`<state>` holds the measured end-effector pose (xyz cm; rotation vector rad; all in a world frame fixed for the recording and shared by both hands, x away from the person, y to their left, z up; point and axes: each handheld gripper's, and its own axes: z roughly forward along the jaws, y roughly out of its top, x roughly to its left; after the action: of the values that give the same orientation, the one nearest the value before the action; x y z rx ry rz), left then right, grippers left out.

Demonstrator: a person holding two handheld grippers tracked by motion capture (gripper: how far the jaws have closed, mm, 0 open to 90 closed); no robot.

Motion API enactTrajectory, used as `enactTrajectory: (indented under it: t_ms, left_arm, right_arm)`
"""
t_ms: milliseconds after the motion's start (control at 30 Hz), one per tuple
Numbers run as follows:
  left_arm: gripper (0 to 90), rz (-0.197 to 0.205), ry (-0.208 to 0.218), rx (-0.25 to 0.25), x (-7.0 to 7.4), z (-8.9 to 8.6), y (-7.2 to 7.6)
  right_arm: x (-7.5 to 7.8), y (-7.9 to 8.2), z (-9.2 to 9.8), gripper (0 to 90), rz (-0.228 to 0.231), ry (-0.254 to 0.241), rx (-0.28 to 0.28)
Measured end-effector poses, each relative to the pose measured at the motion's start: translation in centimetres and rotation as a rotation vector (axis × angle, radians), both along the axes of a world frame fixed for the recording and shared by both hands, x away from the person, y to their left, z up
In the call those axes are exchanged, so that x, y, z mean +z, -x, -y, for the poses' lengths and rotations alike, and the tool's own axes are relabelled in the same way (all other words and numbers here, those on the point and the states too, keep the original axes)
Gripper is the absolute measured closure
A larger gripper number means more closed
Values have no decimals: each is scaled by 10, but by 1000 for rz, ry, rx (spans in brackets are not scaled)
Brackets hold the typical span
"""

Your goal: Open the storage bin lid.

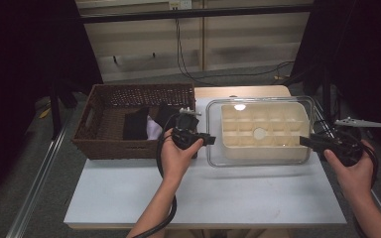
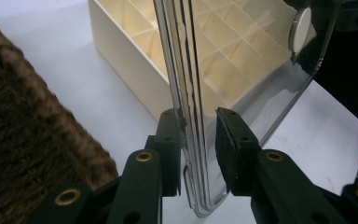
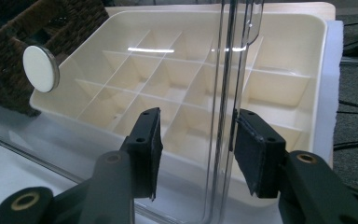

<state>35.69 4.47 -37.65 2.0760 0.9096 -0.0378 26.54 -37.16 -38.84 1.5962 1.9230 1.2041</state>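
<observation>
1. Clear lid (image 1: 259, 130) sat over the cream divided tray (image 1: 265, 148) on the white surface (image 1: 203, 193), beside the wicker basket (image 1: 110, 144).
2. Left tool (image 2: 200, 140) was narrow, jaws straddling the lid's rim, small gap on one side.
3. Right tool (image 3: 196, 149) was wide around the opposite rim, not gripping.
4. Judgement: close both evenly, then lift level.

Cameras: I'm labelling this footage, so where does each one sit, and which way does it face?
High view: fixed above the person's side, looking forward and down on the table, basket and tray; both forearms enter from below.
Left gripper view: rides the left gripper, looking along its jaws at the clear lid edge between them.
Right gripper view: rides the right gripper, jaws either side of the lid's opposite edge.
Shared: lid, its white knob, tray, basket.
</observation>
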Motion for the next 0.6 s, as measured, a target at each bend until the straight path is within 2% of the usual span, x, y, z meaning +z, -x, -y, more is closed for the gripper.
enactTrajectory:
  t_ms: [33,300,500,600]
  left_arm:
    - [714,-5,4,-6,-2,-3,6]
    - [715,-29,-1,-5,-14,-15,21]
    - [717,-55,-6,-7,-24,-24,33]
    - [722,-70,11,-9,-28,-28,37]
  right_arm:
    - [-1,2,-1,517,-3,1,5]
    - [-14,18,-9,516,-11,-5,31]
    - [-26,29,-15,516,-28,-34,52]
    - [-29,31,-17,502,-35,-39,57]
